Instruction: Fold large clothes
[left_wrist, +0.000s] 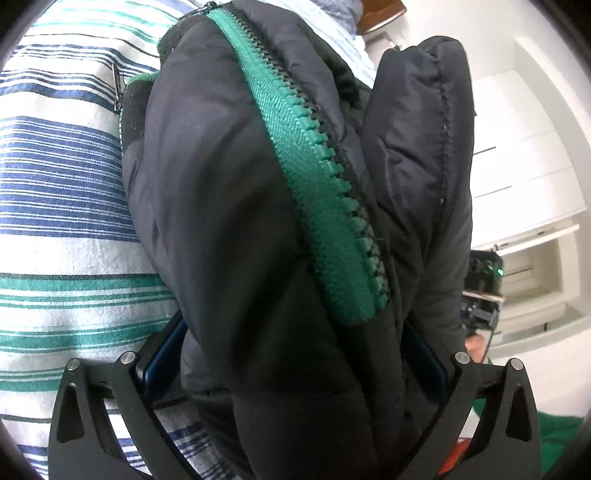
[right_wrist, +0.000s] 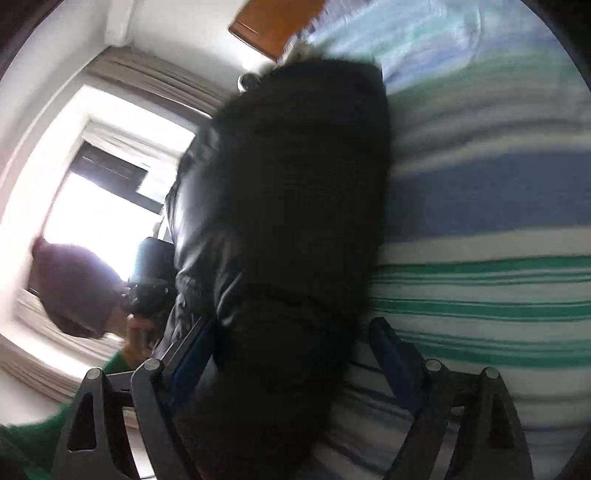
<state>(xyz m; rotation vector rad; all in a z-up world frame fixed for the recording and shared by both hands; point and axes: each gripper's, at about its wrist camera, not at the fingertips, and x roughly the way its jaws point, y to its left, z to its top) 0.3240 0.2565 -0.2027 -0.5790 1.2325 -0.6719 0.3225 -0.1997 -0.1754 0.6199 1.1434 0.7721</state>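
A black padded jacket (left_wrist: 221, 192) with a green zipper (left_wrist: 314, 177) fills the left wrist view, bunched and held up over the striped bed. My left gripper (left_wrist: 295, 354) has its jaws set around a thick fold of the jacket, and its blue pads (left_wrist: 162, 358) press on both sides. In the right wrist view, which is blurred, the jacket (right_wrist: 295, 206) hangs dark between the fingers of my right gripper (right_wrist: 291, 343). The left pad touches the cloth. The right pad (right_wrist: 391, 354) stands apart from it, with bedding showing in the gap.
The bed has a white cover with blue and green stripes (left_wrist: 59, 206). White drawers and shelves (left_wrist: 524, 177) stand at the right. A bright window (right_wrist: 92, 199) and a person in a dark cap (right_wrist: 74, 291) show at the left. A wooden headboard (right_wrist: 273, 22) is at the top.
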